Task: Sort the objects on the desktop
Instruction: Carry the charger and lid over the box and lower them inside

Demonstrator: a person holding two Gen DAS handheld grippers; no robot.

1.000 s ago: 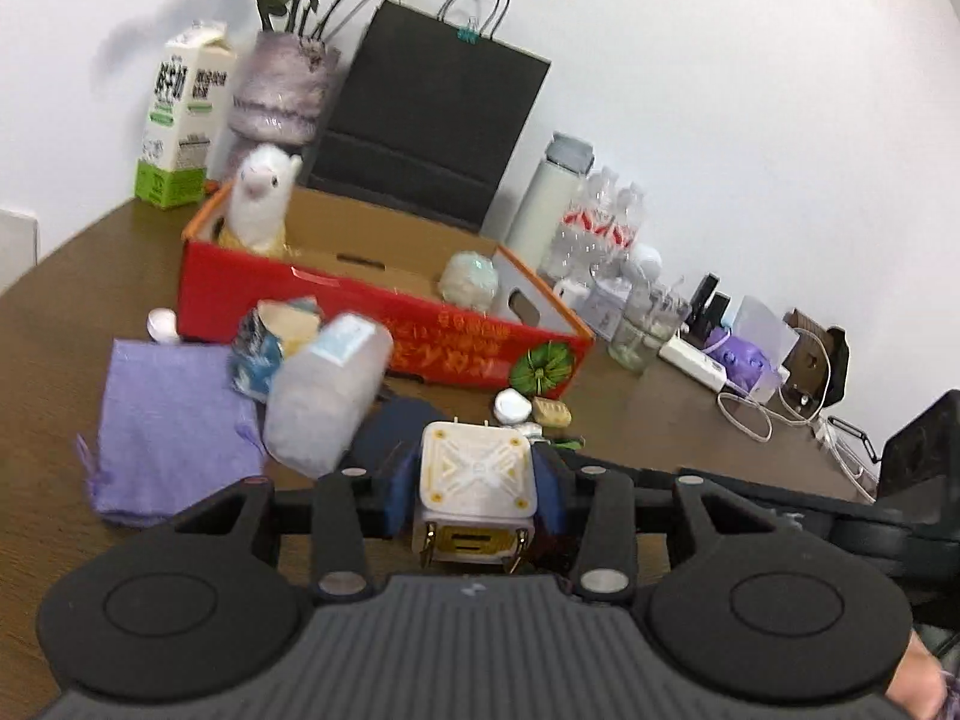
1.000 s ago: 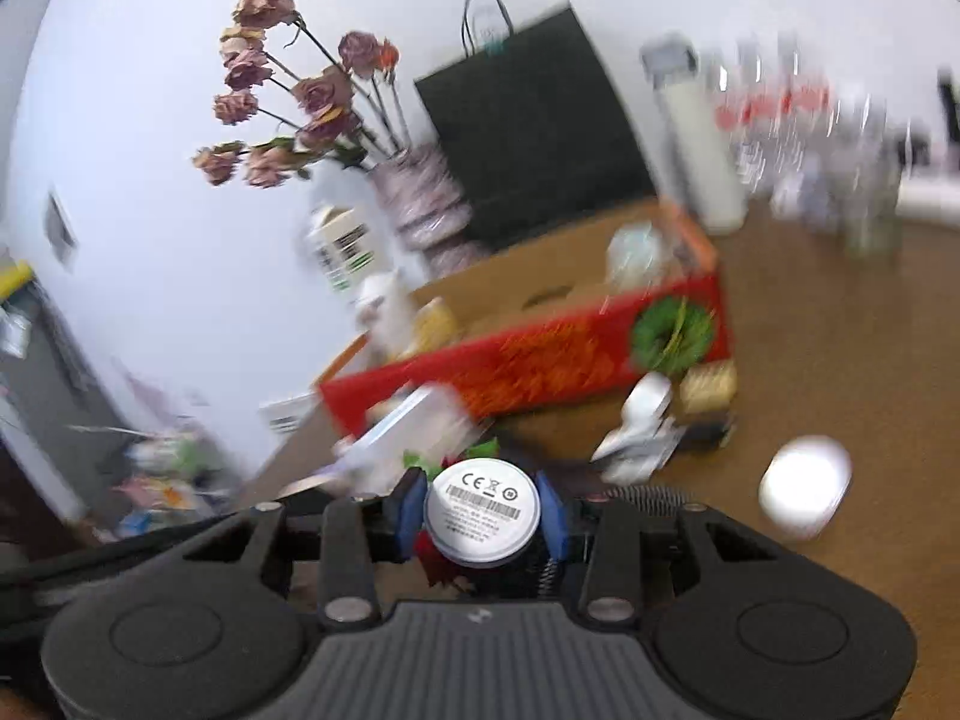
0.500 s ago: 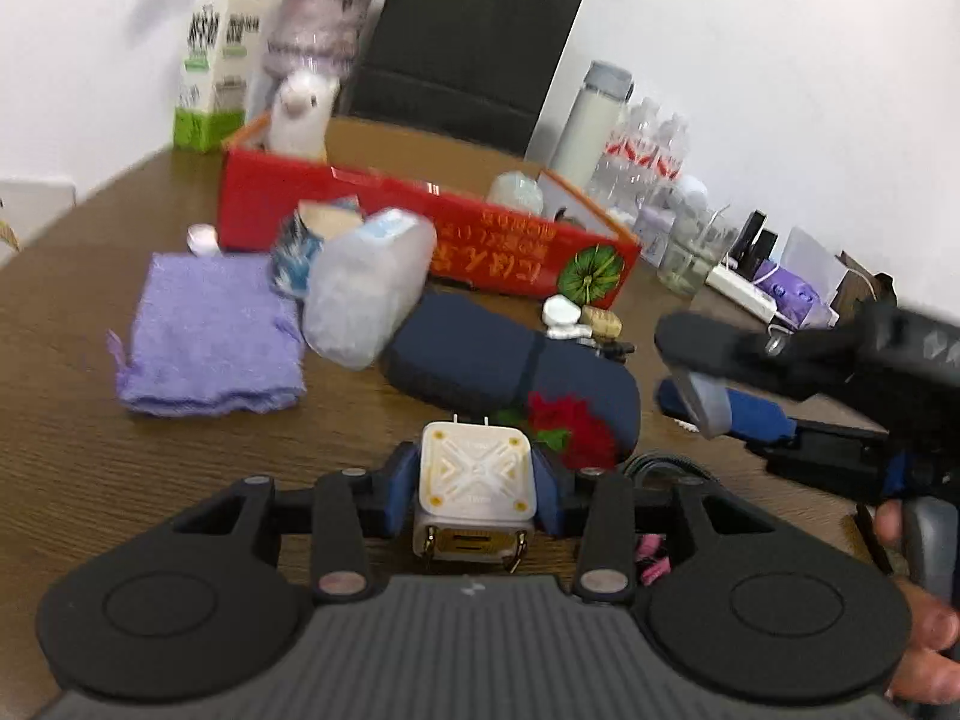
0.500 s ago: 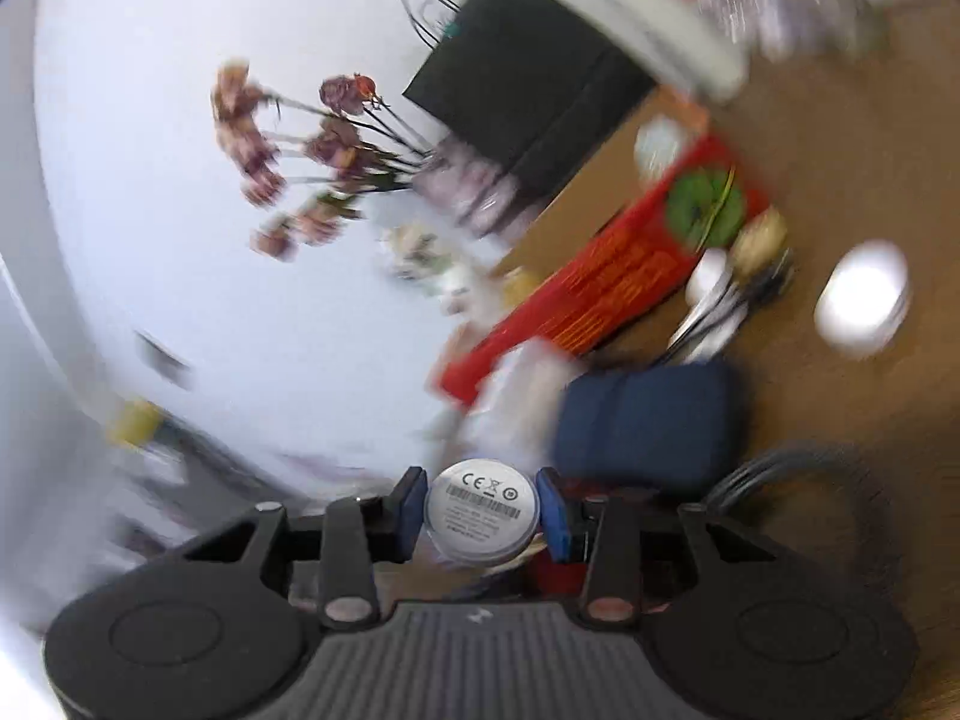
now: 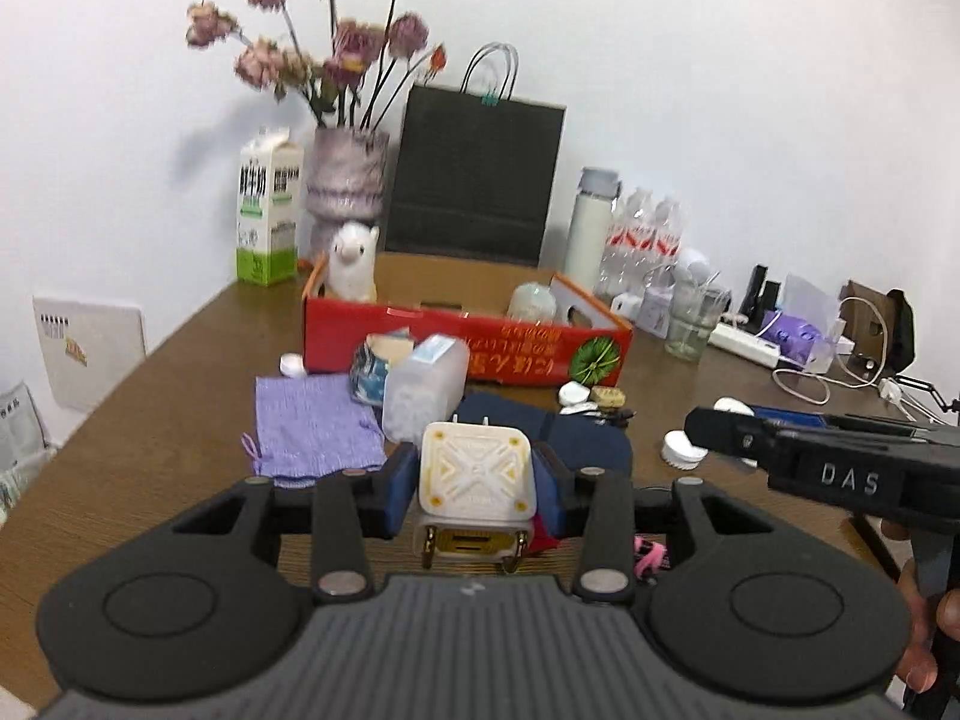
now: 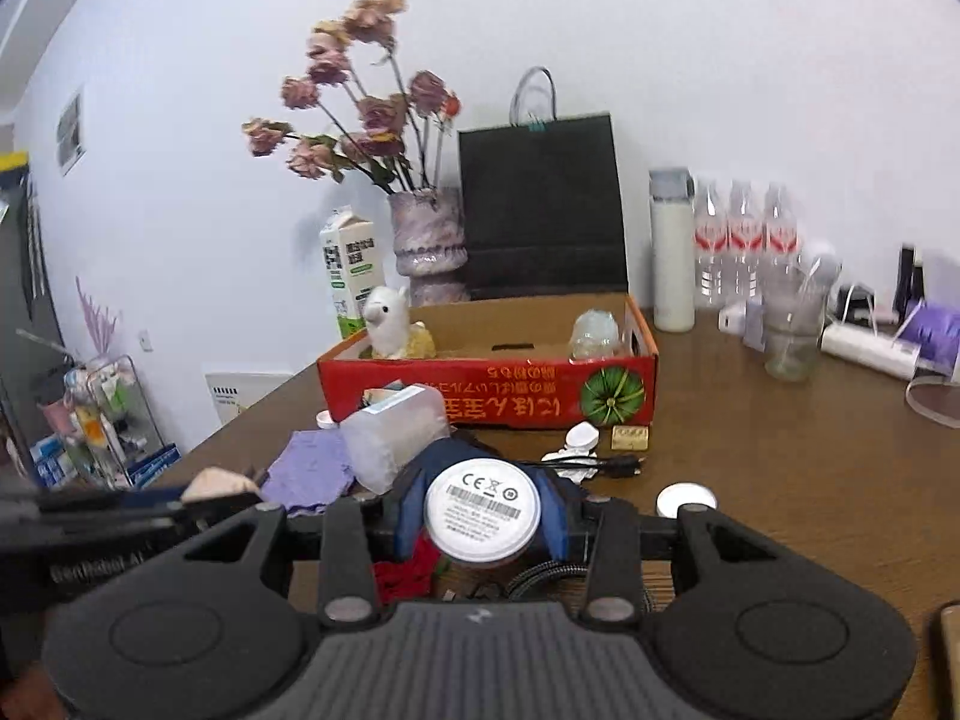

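Note:
My left gripper [image 5: 475, 486] is shut on a white square plug adapter [image 5: 475, 474], held above the brown table. My right gripper [image 6: 481, 513] is shut on a white round puck [image 6: 481, 511] with a barcode label; the right gripper's body also shows in the left wrist view [image 5: 840, 468]. Ahead stands an open red cardboard box [image 5: 468, 348], also seen in the right wrist view [image 6: 498, 396]. It holds a white alpaca toy [image 5: 353, 264] and a pale round object [image 5: 531, 300]. In front of it lie a clear plastic box [image 5: 423, 387], a navy pouch [image 5: 576, 438] and a purple cloth [image 5: 312, 420].
Behind the box stand a milk carton [image 5: 267, 210], a flower vase [image 5: 345, 186], a black paper bag [image 5: 474, 174], a white flask [image 5: 591, 234] and water bottles [image 5: 645, 234]. A glass [image 5: 690, 324], power strip [image 5: 750, 345] and cables sit right. White lids [image 5: 681, 450], a black cable [image 6: 600, 465].
Both grippers tilted back up to level after pointing down at the table. The left view has pulled back from the box. Each still holds its object.

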